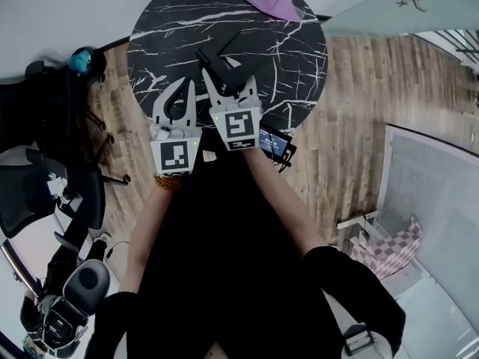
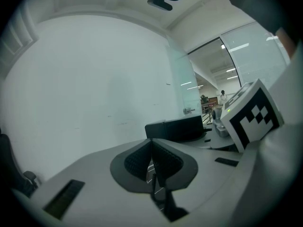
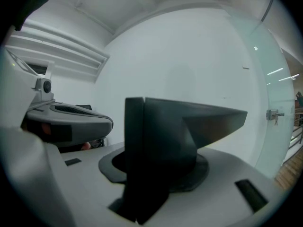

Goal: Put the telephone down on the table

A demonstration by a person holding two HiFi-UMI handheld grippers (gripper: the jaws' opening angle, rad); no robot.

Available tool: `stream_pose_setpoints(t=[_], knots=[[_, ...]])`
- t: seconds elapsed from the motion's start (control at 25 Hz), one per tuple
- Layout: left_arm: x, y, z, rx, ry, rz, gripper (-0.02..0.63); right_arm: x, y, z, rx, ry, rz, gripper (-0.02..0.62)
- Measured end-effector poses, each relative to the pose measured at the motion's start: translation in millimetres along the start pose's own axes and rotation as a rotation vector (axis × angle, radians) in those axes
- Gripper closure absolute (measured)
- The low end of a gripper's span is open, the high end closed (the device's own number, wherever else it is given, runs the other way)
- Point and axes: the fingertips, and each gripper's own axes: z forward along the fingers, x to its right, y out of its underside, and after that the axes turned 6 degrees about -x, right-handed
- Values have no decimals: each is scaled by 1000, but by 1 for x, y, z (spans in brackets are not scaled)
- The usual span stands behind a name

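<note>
A black telephone [image 1: 221, 60] is clamped between the jaws of my right gripper [image 1: 230, 82], which holds it above the near part of the round black marble table [image 1: 165, 28]. In the right gripper view the dark telephone [image 3: 163, 136] fills the space between the pads and juts out past them. My left gripper [image 1: 186, 84] hangs just left of the right one, over the table's near edge, with its pads [image 2: 163, 162] closed together on nothing. From the left gripper view the telephone [image 2: 175, 128] shows to the right, next to the right gripper's marker cube [image 2: 251, 119].
A purple cloth [image 1: 273, 0] lies at the table's far side. A small dark device with a lit screen [image 1: 275, 142] sits by the near table edge, under my right gripper. Black office chairs [image 1: 45, 193] stand at the left and a glass partition [image 1: 430, 193] at the right, on wood flooring.
</note>
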Motion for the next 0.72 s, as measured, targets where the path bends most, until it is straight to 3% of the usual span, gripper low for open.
stream_pose_setpoints(t=[0.44, 0.72], knots=[[-1, 14, -2, -51, 14, 21, 591, -10, 17, 10, 40, -13, 8, 414], [1, 21, -2, -75, 15, 18, 591, -5, 32, 15, 29, -16, 117, 414]])
